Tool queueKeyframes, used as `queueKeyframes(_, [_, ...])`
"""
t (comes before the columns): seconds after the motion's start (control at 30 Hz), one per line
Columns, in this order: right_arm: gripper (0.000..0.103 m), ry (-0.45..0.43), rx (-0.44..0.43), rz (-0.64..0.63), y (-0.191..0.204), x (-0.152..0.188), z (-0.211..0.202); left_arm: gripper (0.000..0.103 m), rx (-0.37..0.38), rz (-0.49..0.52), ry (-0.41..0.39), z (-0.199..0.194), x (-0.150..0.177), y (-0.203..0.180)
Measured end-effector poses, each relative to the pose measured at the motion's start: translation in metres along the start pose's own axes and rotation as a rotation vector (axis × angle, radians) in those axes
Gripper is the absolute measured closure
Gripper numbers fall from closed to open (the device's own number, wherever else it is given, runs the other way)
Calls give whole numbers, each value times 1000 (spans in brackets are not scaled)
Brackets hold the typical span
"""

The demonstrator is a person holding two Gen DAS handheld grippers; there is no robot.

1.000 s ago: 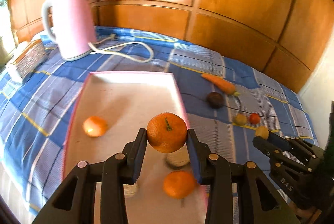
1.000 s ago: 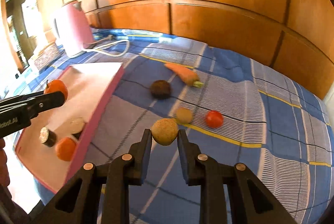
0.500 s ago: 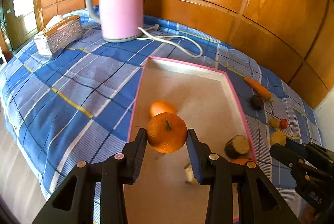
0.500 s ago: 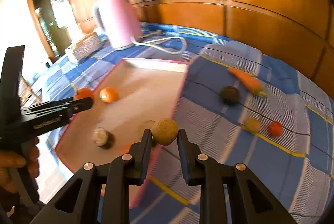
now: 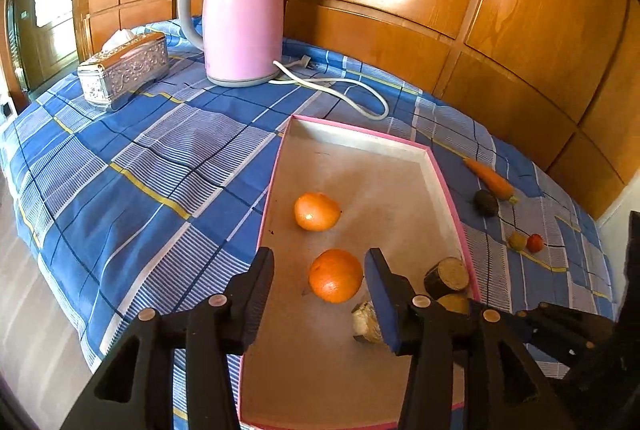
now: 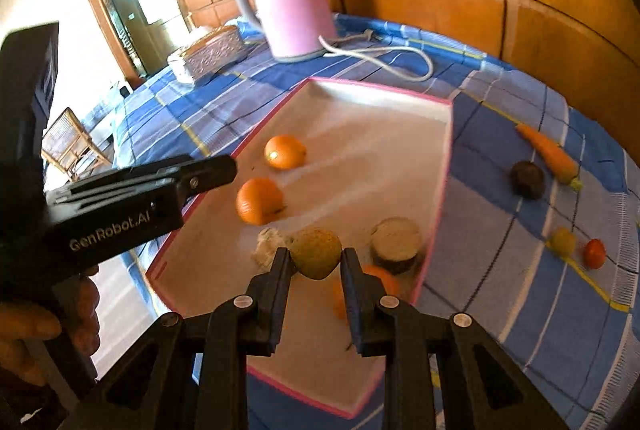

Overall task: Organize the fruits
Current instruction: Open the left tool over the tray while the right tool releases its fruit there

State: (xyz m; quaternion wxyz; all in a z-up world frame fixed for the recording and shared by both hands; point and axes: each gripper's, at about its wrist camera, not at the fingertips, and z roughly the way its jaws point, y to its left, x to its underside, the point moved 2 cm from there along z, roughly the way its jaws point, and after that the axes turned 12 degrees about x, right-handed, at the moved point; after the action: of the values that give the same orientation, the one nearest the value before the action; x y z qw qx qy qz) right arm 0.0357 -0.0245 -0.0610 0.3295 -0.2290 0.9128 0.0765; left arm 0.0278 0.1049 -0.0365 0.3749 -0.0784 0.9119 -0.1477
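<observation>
1. Landmark = pink-rimmed tray (image 5: 452, 197) on the blue checked bed cover (image 5: 152, 165). All places given rel. to it.
2. Left claw (image 5: 319, 276): jaws have just been opening; the orange (image 5: 335, 275) sits between them w/ a gap each side, so it's released, prob. resting on the tray floor near the left rim. Right wrist view agrees: orange (image 6: 259, 200) lies just off the claw tip.
3. Right claw (image 6: 316, 262): clenched on a tan-green round fruit (image 6: 316, 252), held over the tray's near half, not yet set down.
4. Already in tray: second orange (image 5: 317, 211) further in; a cut dark-skinned piece (image 5: 447, 274) by the right rim; a pale lump (image 5: 367, 322) near it; a third orange (image 6: 380, 280) partly hidden behind the right claw.
5. Still outside, right of tray: carrot (image 5: 489, 178), dark round fruit (image 5: 486, 202), small yellow fruit (image 5: 517, 241), small red fruit (image 5: 535, 242).
6. Pink kettle (image 5: 240, 17), its cord and a silver tissue box (image 5: 124, 69) stand beyond the tray; not part of the job.
7. Step in hand, my read: left drop-off just finishing, right drop-off pending.
8. Next calls for: left claw backing off w/o nudging the orange; right claw lowering onto a bare patch of tray, clear of the cut piece and pale lump, then letting go. After that, fetch the fruits right of the tray; carrot likely stays.
</observation>
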Motion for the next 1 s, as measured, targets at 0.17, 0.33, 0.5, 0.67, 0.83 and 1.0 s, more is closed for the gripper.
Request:
queueKeyframes(0.17, [71, -3, 1, 6, 2, 4, -3, 55, 6, 7, 1, -3, 4, -5])
queueKeyframes(0.33, [71, 0, 11, 20, -1, 8, -5, 55, 9, 18, 1, -5, 7, -10])
queueKeyframes(0.5, [71, -4, 25, 47, -8, 10, -8, 55, 16, 35, -1, -8, 8, -17])
queueKeyframes(0.67, [71, -7, 34, 87, -20, 11, -12, 55, 28, 46, 6, -8, 10, -23])
queueKeyframes(0.83, [71, -15, 50, 122, -31, 13, -15, 55, 35, 63, 12, -8, 11, -30])
queueKeyframes(1.0, [71, -17, 62, 154, -43, 16, -17, 55, 42, 78, 21, -6, 12, -37])
